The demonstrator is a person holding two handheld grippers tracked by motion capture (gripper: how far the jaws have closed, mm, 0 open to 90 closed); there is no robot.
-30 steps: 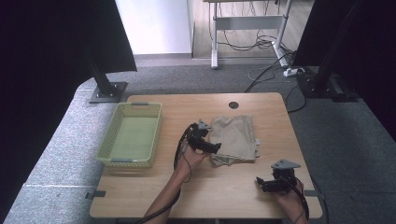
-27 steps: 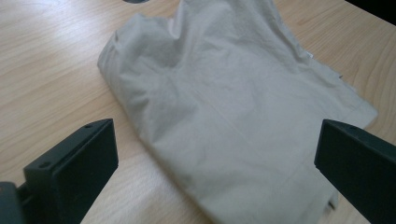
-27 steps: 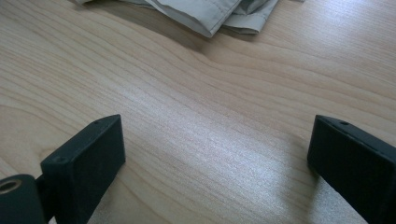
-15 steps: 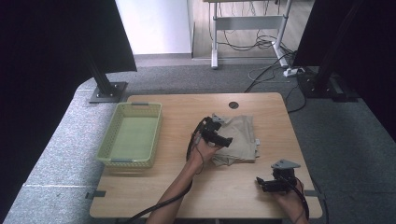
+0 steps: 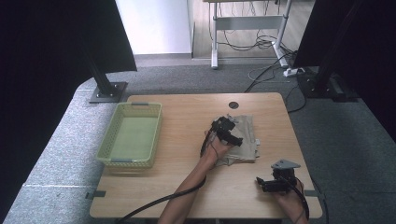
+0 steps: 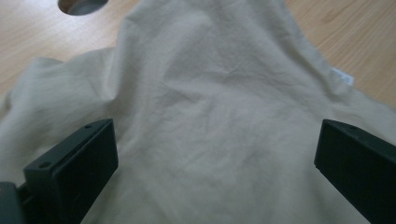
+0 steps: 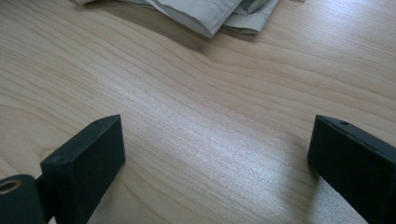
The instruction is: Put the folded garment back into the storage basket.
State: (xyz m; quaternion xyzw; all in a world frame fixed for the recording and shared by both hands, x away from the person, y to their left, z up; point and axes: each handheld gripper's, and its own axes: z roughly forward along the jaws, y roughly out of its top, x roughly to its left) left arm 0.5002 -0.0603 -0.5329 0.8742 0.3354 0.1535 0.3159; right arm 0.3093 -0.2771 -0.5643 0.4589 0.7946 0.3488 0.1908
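The left hand-held gripper [image 5: 232, 135] has moved right and farther across the bench [image 5: 187, 186] over the last second, from the left edge of the folded beige garment [image 5: 240, 140] to a spot over its middle. Its jaws stand wide apart; in the left gripper view they frame wrinkled beige cloth [image 6: 210, 116] with nothing caught between them. I judge this as the approach to a grasp: the gripper is now placed over the fabric, but the jaws have yet to close on it.

The right hand-held gripper [image 5: 268, 183] has stayed where it was, at the near right corner of the bench, jaws apart above bare wood, with the garment's folded edge [image 7: 210, 16] just beyond it in its own view.

The garment lies right of centre on the bench, near the round cable hole [image 5: 233, 104] at the far side. The yellow-green plastic basket [image 5: 108, 148] stands at the left of the bench, well apart from the garment, and it is empty.
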